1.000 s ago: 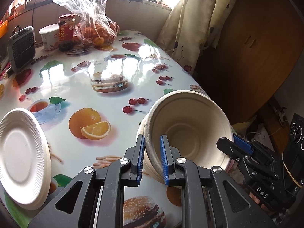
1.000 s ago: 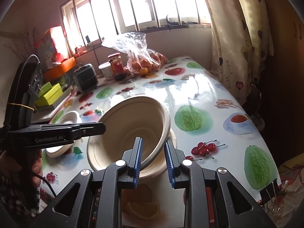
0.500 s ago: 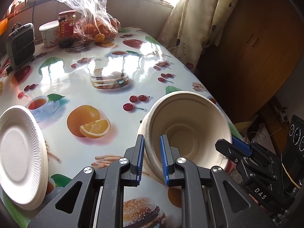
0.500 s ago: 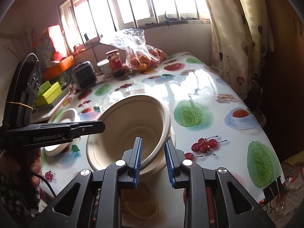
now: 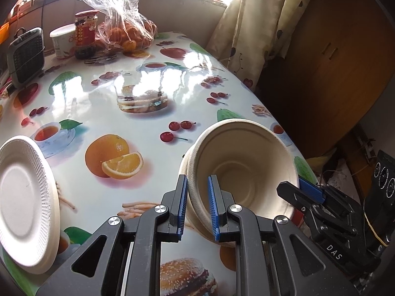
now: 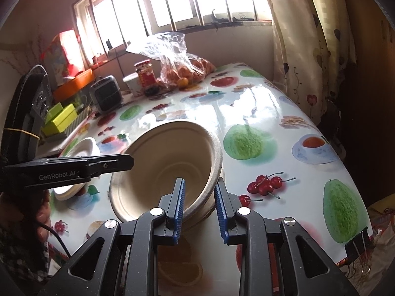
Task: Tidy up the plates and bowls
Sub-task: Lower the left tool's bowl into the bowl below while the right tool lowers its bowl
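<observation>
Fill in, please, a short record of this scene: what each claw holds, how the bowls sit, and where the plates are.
left claw: shut on one rim of the nested bowls
right claw: shut on the opposite rim
bowl pose: beige, tilted, over the table
paper plates: white stack at the table's left edge, untouched
far end: bag of oranges, jar
</observation>
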A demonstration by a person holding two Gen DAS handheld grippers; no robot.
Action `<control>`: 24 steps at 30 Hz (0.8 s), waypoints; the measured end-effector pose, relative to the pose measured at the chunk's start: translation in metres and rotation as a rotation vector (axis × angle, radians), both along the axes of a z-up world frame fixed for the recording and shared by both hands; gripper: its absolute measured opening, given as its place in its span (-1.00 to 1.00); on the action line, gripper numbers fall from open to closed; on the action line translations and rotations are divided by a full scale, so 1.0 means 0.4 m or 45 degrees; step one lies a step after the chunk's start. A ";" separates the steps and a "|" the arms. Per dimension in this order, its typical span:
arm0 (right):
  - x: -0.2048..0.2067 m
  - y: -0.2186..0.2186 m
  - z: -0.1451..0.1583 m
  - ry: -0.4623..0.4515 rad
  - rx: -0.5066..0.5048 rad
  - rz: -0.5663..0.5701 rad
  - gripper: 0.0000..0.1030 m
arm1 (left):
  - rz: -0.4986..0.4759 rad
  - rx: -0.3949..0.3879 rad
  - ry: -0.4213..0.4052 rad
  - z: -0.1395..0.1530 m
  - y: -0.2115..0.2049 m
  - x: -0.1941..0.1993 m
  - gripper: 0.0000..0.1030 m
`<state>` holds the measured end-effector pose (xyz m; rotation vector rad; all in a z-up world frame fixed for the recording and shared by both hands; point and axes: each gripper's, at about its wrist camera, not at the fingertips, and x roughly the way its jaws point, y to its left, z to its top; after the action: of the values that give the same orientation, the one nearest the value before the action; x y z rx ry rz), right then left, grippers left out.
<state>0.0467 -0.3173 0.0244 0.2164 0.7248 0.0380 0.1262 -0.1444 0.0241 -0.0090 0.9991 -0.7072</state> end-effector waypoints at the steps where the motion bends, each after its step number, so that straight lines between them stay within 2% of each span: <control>1: 0.000 0.001 -0.001 0.002 -0.006 -0.003 -0.53 | -0.001 0.002 0.000 -0.001 -0.001 0.000 -0.67; 24: 0.006 -0.003 -0.015 0.021 -0.006 -0.002 -0.52 | 0.006 0.017 -0.002 -0.004 -0.002 0.001 -0.67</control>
<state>0.0491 -0.3184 0.0184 0.2127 0.7409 0.0325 0.1265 -0.1452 0.0224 0.0006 1.0018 -0.6964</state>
